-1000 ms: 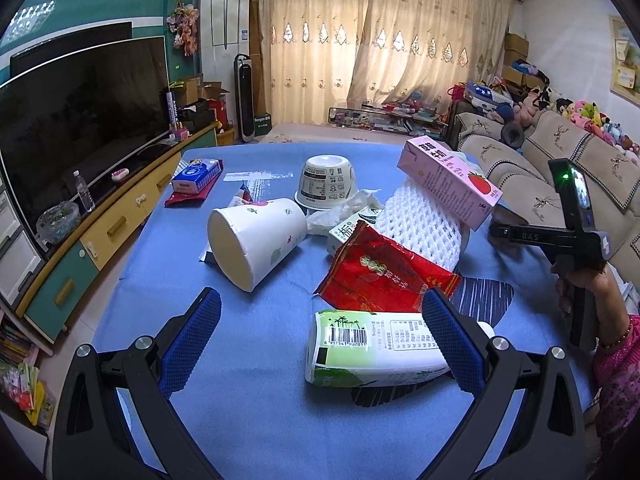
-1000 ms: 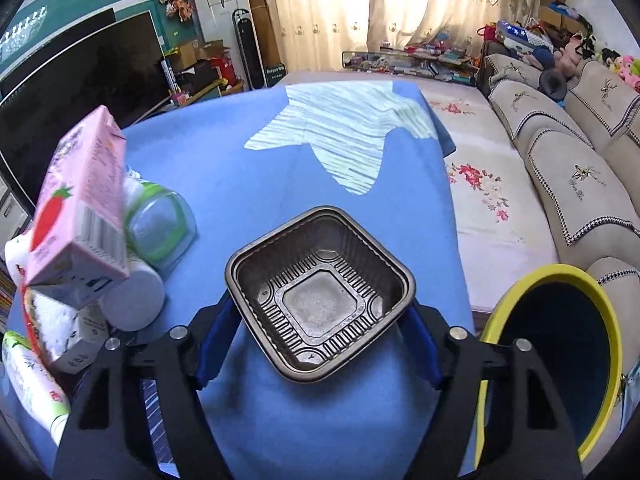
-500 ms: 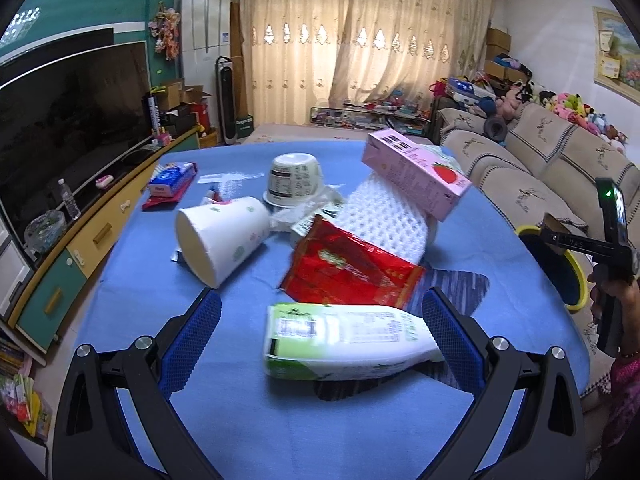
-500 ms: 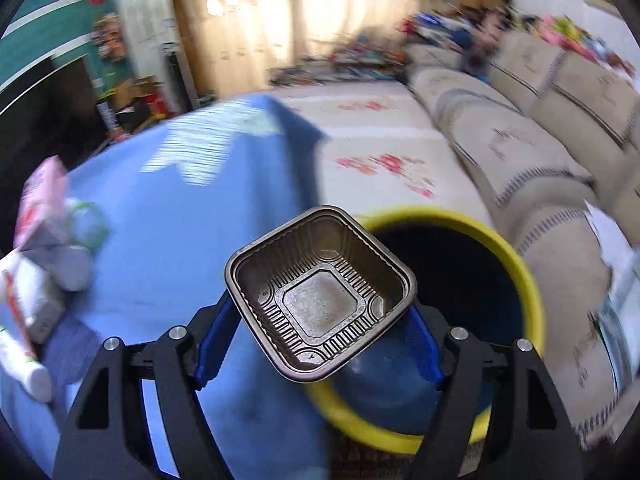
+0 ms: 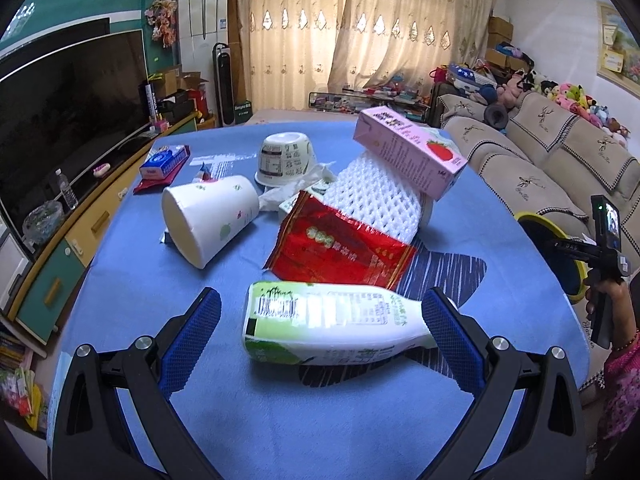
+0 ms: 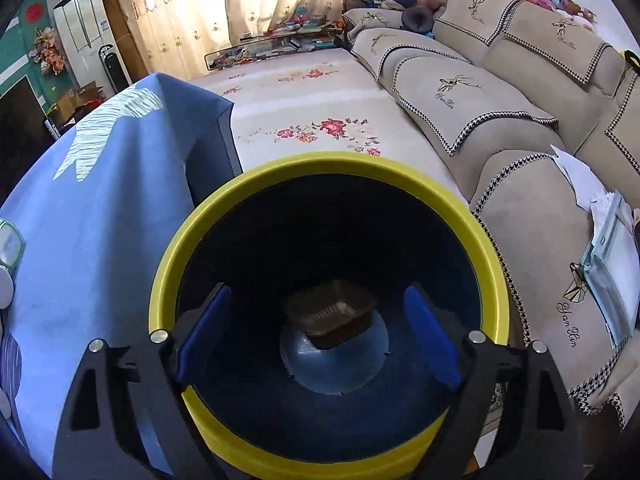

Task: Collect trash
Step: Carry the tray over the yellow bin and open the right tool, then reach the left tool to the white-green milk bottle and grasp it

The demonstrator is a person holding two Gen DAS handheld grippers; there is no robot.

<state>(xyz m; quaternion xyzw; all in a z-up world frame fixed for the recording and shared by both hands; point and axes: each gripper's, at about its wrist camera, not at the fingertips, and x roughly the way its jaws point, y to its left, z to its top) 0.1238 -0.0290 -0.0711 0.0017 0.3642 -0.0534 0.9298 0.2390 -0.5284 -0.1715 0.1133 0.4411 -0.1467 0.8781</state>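
My right gripper [image 6: 316,332] is open and empty above the mouth of a yellow-rimmed blue bin [image 6: 168,264]. A brown plastic tray [image 6: 332,316] lies at the bin's bottom. My left gripper [image 5: 320,324] is open, its fingers on either side of a green-and-white bottle [image 5: 332,320] lying on the blue tablecloth. Behind it lie a red snack wrapper [image 5: 340,248], white foam netting [image 5: 376,200], a pink carton [image 5: 408,152], a tipped white paper cup [image 5: 212,220] and an upside-down bowl [image 5: 286,160]. The bin [image 5: 552,248] and right gripper [image 5: 600,256] show at the right.
The blue-covered table [image 6: 100,208] stands left of the bin. A beige sofa [image 6: 520,128] runs along the right, with papers [image 6: 612,248] on it. A TV [image 5: 68,108] and low cabinet [image 5: 64,248] stand left of the table. A blue tissue pack [image 5: 164,160] lies far left.
The right gripper swung from the table to over the bin, opened, and the brown tray dropped in. The left gripper moved closer to the green-and-white bottle.
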